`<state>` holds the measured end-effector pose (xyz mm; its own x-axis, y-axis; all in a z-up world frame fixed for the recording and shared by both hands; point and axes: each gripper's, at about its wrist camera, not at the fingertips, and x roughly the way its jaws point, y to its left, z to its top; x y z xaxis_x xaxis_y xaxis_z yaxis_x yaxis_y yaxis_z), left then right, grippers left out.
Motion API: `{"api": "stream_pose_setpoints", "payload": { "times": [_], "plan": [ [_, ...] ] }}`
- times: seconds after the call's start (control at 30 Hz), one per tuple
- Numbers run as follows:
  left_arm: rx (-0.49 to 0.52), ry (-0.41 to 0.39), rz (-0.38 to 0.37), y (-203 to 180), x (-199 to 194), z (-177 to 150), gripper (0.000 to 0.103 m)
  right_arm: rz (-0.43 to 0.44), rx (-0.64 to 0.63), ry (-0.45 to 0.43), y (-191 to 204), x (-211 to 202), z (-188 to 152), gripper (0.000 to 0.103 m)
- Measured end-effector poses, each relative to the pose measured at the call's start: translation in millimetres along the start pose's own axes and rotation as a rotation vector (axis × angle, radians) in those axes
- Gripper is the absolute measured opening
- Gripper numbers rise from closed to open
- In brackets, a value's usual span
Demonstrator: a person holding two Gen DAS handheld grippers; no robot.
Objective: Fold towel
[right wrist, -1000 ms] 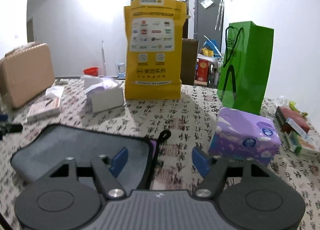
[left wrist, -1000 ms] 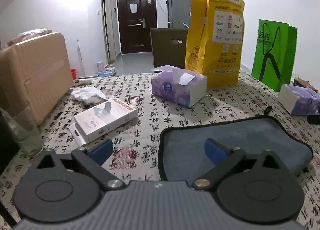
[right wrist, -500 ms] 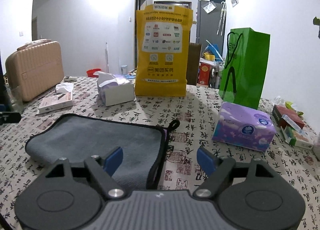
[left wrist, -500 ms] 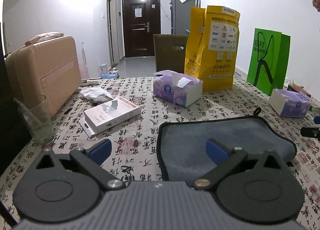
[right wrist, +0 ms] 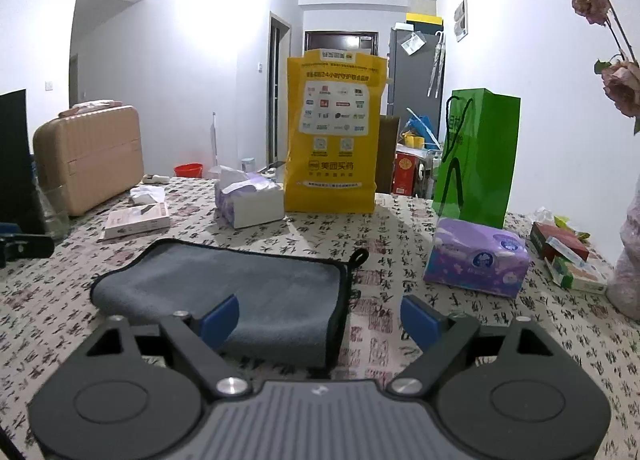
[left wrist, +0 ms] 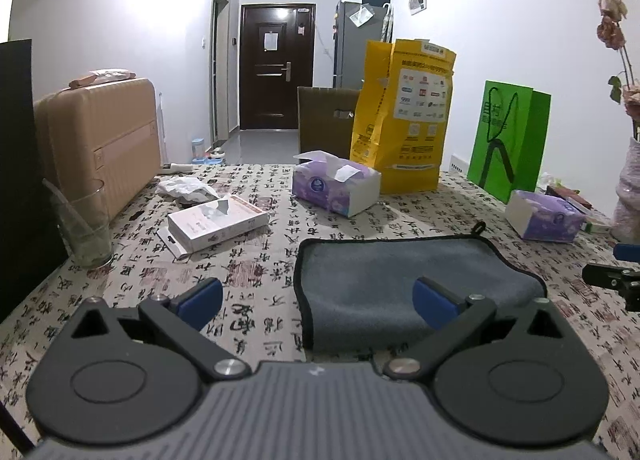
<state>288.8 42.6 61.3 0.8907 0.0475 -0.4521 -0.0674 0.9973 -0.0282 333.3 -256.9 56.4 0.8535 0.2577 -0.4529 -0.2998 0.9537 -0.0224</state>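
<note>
A grey towel (left wrist: 404,280) with black edging lies folded flat on the patterned tablecloth; it also shows in the right wrist view (right wrist: 240,288). Its hanging loop (right wrist: 358,256) sticks out at the far right corner. My left gripper (left wrist: 318,298) is open and empty, held above the towel's near left corner. My right gripper (right wrist: 320,314) is open and empty, held above the towel's near right edge. Neither gripper touches the towel. The right gripper's tip shows at the right edge of the left wrist view (left wrist: 616,280).
A tissue box (left wrist: 336,188), a white carton (left wrist: 216,222), a glass (left wrist: 82,228) and a beige suitcase (left wrist: 100,144) stand left and behind. A yellow bag (right wrist: 334,136), a green bag (right wrist: 478,158) and a purple tissue pack (right wrist: 476,262) stand behind and right.
Both grippers have pulled back and risen away from the towel, so more of the table shows. The towel has stayed flat in place.
</note>
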Motion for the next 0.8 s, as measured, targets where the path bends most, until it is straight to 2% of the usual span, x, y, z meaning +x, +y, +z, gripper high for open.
{"api": "stream_pose_setpoints", "payload": {
  "times": [0.4,0.57,0.8],
  "plan": [
    [-0.028,-0.019,-0.027,1.0,-38.6,-28.5,0.103,0.006,0.009,-0.023,19.3,-40.1,-24.8,0.091],
    [-0.050,-0.030,-0.030,1.1,-54.0,-46.6,0.103,-0.015,0.035,-0.056,28.7,-59.2,-39.2,0.096],
    [-0.013,-0.087,-0.022,-4.6,-83.9,-65.0,0.103,-0.025,0.023,-0.082,48.3,-84.3,-56.0,0.097]
  ]
}}
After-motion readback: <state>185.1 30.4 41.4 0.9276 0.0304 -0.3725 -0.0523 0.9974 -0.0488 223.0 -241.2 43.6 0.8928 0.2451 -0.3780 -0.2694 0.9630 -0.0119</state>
